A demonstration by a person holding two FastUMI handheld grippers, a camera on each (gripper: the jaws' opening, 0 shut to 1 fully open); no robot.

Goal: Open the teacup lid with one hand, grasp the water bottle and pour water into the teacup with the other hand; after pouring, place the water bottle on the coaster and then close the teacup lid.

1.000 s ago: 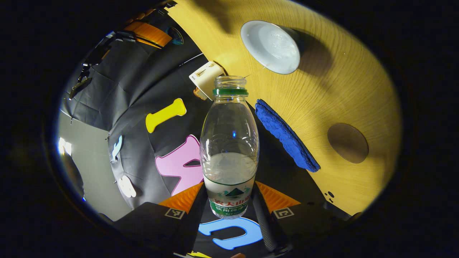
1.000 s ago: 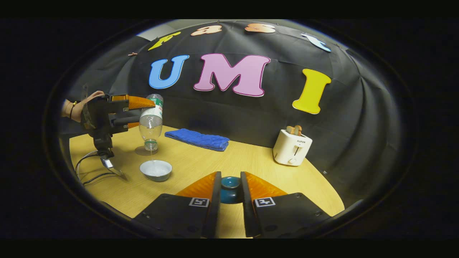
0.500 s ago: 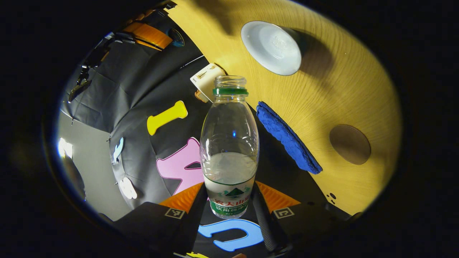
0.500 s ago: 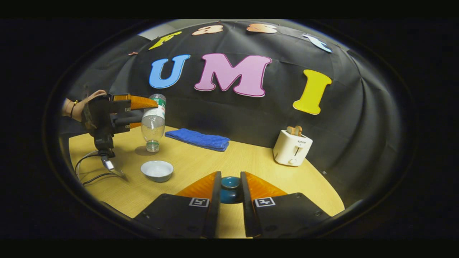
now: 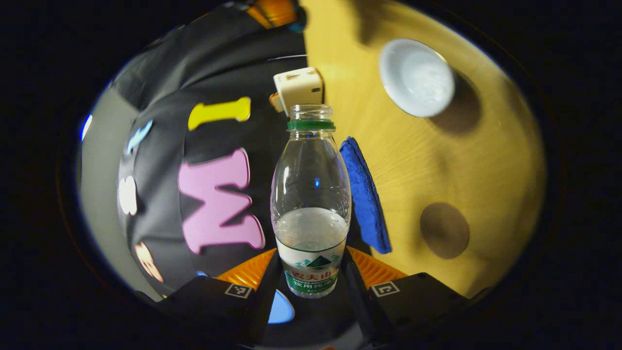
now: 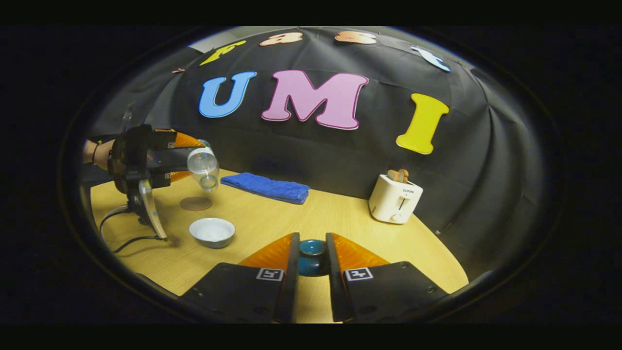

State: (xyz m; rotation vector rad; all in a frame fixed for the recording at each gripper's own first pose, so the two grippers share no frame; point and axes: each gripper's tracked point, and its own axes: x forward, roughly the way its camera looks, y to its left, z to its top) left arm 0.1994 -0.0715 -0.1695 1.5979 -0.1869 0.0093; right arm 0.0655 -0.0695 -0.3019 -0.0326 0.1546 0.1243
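Swinging up from the teacup, the water bottle now lies level, clamped in the left gripper. Right gripper pinches the lid above a wooden table.

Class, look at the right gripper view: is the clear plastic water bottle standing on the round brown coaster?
No: the clear plastic water bottle is held tilted in the left gripper, above the round brown coaster.
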